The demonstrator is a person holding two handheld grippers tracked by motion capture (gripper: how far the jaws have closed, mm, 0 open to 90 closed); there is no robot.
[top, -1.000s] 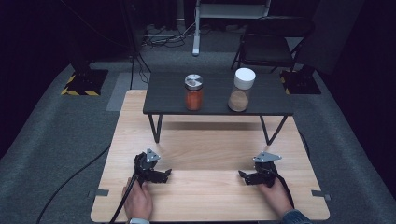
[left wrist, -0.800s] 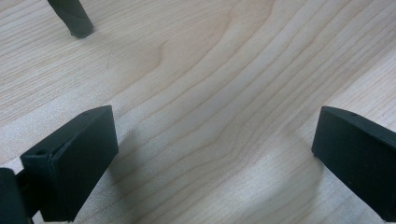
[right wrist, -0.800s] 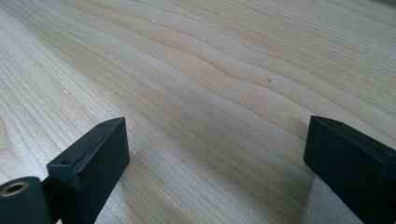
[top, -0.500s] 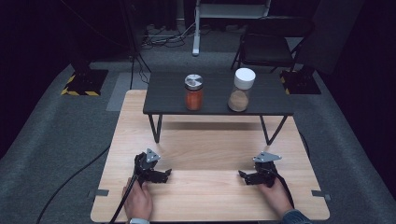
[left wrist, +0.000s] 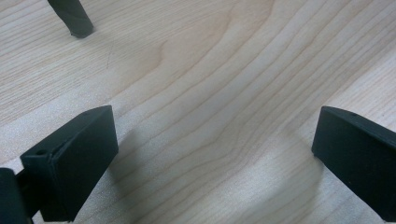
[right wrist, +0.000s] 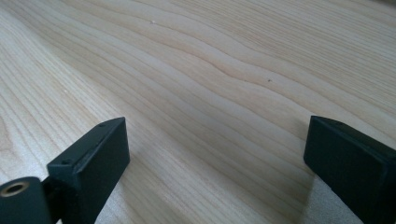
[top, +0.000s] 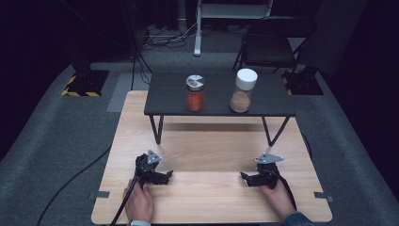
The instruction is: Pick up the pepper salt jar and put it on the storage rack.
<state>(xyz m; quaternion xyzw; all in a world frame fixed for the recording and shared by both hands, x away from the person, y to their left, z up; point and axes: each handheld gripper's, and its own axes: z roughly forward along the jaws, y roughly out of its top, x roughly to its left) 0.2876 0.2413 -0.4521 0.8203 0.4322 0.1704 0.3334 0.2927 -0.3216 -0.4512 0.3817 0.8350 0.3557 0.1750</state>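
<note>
Down at the near edge of the wooden table (top: pixel 211 155) both grippers rest on the bare boards, each in one of the person's hands; the left gripper (top: pixel 164 176) lies toward the near left corner with its jaws pointing inward to the middle of the table, and the right gripper (top: pixel 245 178) lies toward the near right corner with its jaws pointing back at the other, the two well apart. Seen from the left gripper view, the left gripper's jaws stand wide apart with nothing but wood grain between them; a dark shelf leg (left wrist: pixel 71 17) stands on the boards farther off at the upper left. Seen from the right gripper view, the right gripper's jaws are likewise spread wide and hold nothing; bare wood lies between and beyond them. Farther back a low black shelf (top: pixel 216 96) stands on its thin legs across the far half of the table; on it stand two jars, upright and apart: a jar with orange-red contents and a silver lid (top: pixel 195 92) left of centre, and a jar with brown powder and a white lid (top: pixel 243 90) right of centre; both are well away from either gripper.
</note>
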